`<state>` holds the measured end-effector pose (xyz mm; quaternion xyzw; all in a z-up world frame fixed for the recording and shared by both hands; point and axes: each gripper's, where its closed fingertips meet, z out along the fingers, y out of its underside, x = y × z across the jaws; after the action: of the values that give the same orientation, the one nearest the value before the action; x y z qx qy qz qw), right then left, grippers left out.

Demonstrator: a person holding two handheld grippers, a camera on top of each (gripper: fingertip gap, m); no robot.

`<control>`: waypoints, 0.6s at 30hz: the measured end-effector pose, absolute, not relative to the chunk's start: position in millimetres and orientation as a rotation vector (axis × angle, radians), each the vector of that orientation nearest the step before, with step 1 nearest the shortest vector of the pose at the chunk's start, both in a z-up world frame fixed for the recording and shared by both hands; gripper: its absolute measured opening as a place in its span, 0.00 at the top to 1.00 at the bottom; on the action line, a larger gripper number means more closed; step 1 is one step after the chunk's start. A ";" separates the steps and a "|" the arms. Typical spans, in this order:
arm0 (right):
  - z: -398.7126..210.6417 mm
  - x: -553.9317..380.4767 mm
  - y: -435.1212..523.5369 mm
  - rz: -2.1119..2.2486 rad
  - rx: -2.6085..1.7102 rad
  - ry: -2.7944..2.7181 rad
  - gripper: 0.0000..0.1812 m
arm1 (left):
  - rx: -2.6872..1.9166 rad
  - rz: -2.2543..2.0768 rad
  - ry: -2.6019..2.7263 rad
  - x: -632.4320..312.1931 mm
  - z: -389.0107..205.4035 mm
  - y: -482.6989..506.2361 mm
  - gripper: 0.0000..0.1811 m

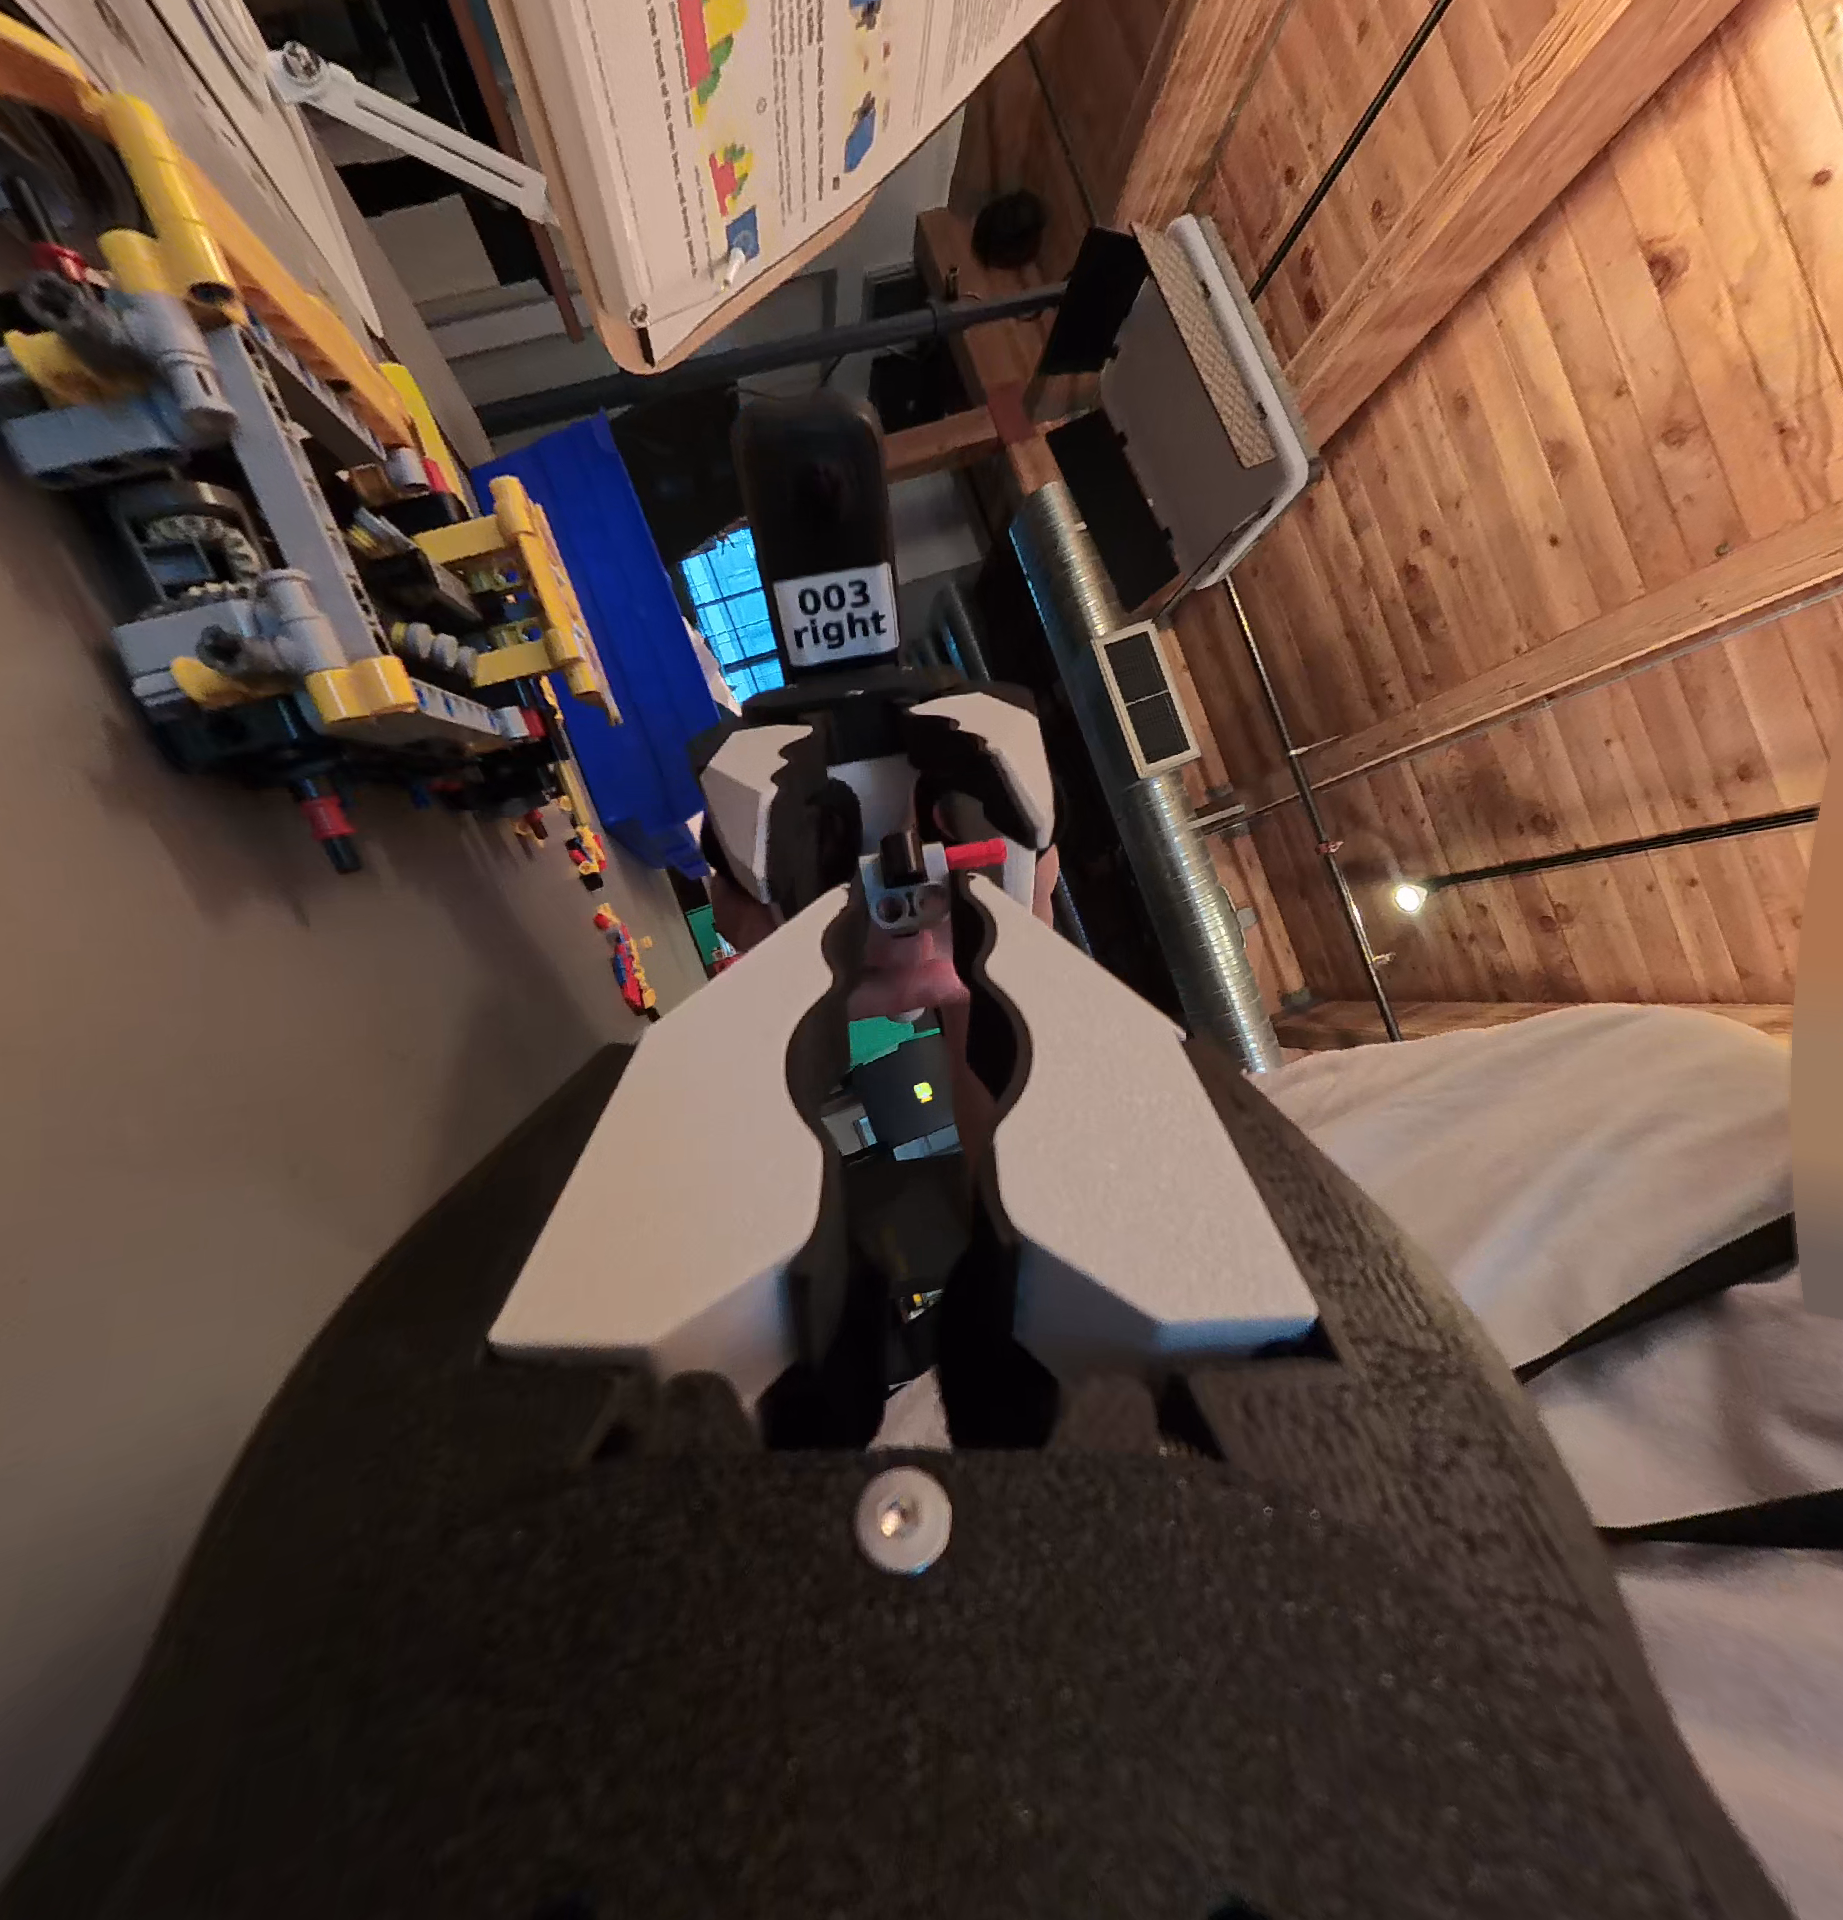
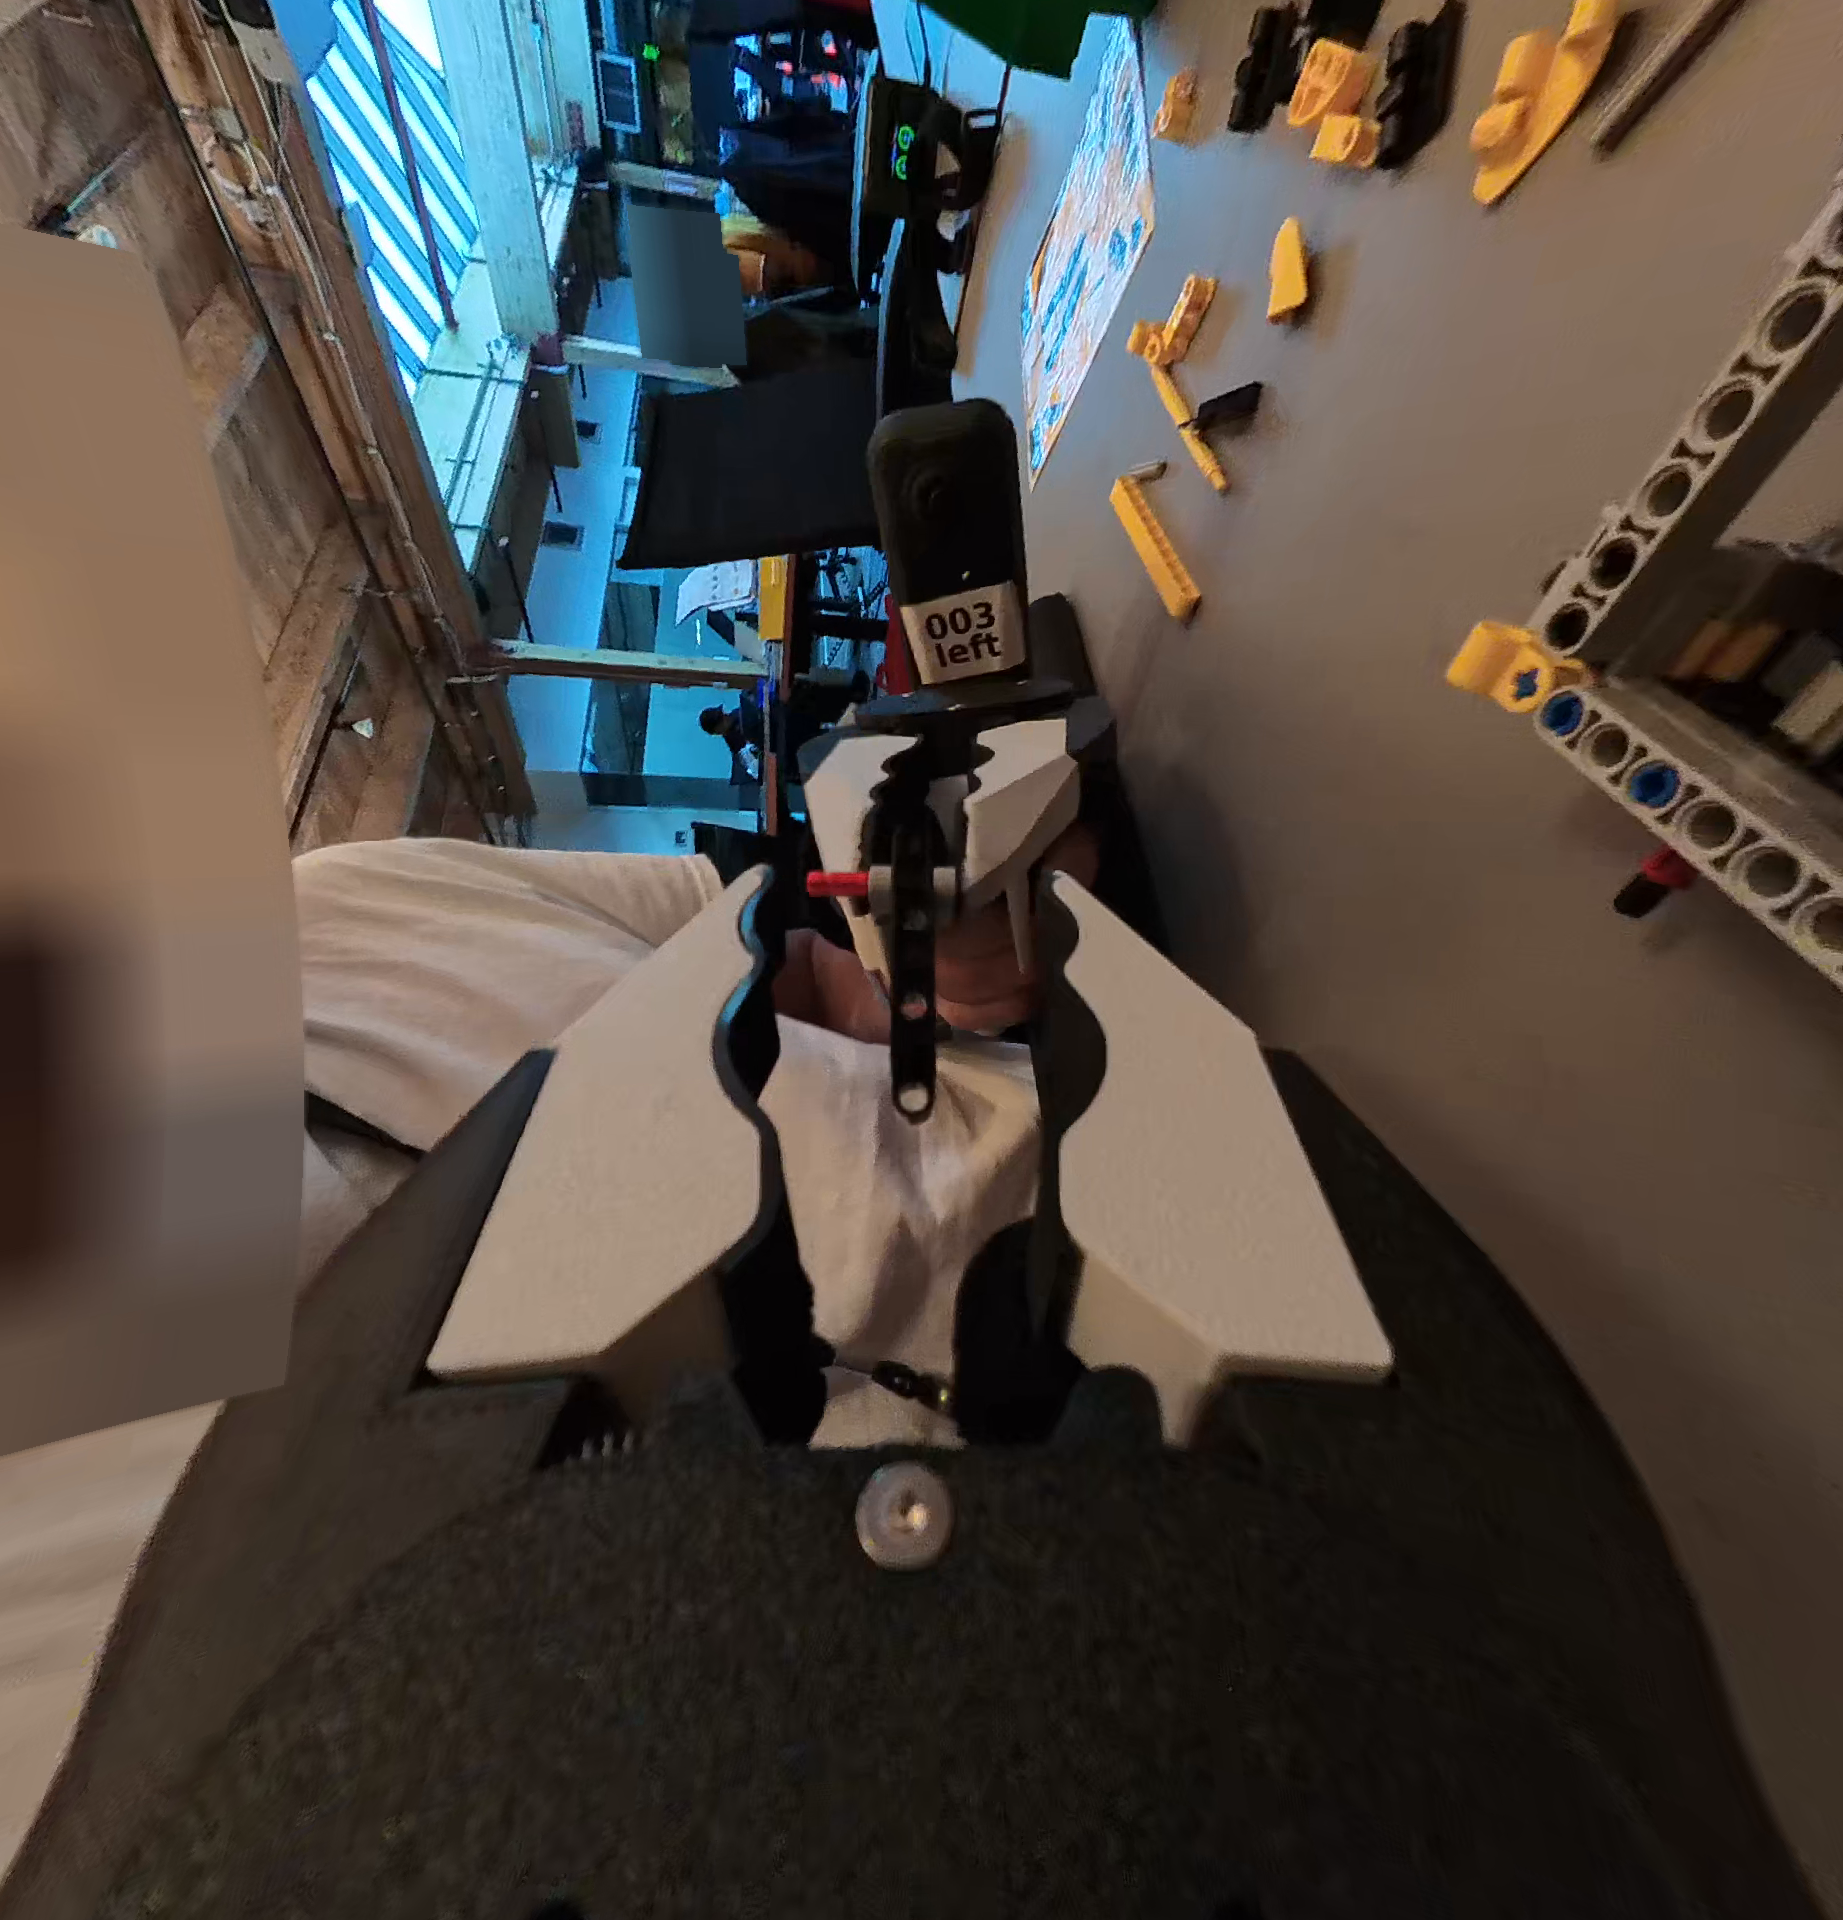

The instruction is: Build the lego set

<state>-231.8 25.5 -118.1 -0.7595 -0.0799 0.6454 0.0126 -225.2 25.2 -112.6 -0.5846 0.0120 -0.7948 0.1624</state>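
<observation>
My left gripper [image 1: 901, 894] is shut on a small lego sub-assembly [image 1: 896, 899]: a black holed beam with a light grey connector and a red pin [image 1: 974, 856] sticking out sideways. In the right wrist view the left gripper [image 2: 922, 862] holds this black beam [image 2: 912, 997] pointing toward me, with the red pin [image 2: 832, 883] on its left. My right gripper [image 2: 912, 883] is open; the beam's free end lies between its spread fingers without touching them. The right gripper [image 1: 875, 821] faces the left one. Both are held above the table beside the grey and yellow lego model [image 1: 273, 499].
The model's grey holed frame [image 2: 1717, 436] shows at the right. Loose yellow and black parts [image 2: 1156, 540] and an instruction booklet [image 2: 1088, 260] lie on the grey table [image 2: 1364, 935]. A blue bin [image 1: 605, 623] and small loose parts [image 1: 626, 956] lie beyond the model. A person's white-clad torso [image 2: 896, 1195] is close. My left and right fingertips are right by each other.
</observation>
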 end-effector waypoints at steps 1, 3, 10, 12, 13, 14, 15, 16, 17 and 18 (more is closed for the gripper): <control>-119.4 -231.6 25.0 2.005 -2.377 -0.264 0.75 | -1.672 -2.263 0.033 -225.2 -113.0 25.3 0.92; -119.5 -231.9 24.1 2.019 -2.380 -0.267 0.76 | -1.676 -2.262 0.036 -225.0 -113.4 25.0 0.92; -119.7 -233.1 22.4 2.046 -2.368 -0.261 0.81 | -1.687 -2.268 0.022 -224.2 -115.1 26.1 0.92; -119.3 -233.5 21.7 2.048 -2.365 -0.264 0.82 | -1.687 -2.273 0.022 -224.2 -115.2 26.2 0.92; -119.3 -233.6 21.7 2.046 -2.364 -0.263 0.82 | -1.689 -2.270 0.022 -224.3 -115.3 26.1 0.92; -119.3 -233.6 21.7 2.045 -2.363 -0.260 0.82 | -1.691 -2.263 0.025 -224.2 -115.4 26.0 0.92; -119.5 -233.4 21.4 2.046 -2.365 -0.259 0.82 | -1.693 -2.258 0.031 -224.0 -115.6 25.6 0.92; -119.6 -233.3 21.0 2.050 -2.365 -0.259 0.82 | -1.696 -2.255 0.036 -223.8 -115.8 25.2 0.92; -119.7 -233.3 20.6 2.054 -2.363 -0.261 0.82 | -1.696 -2.252 0.041 -223.7 -115.9 24.6 0.92; -119.8 -233.0 20.1 2.061 -2.363 -0.260 0.82 | -1.698 -2.246 0.051 -223.5 -116.0 23.9 0.92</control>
<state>-233.0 20.1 -119.8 -0.7511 -0.0827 0.6550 -0.0022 -223.5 23.9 -116.0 -0.5949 0.0180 -0.7871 0.1620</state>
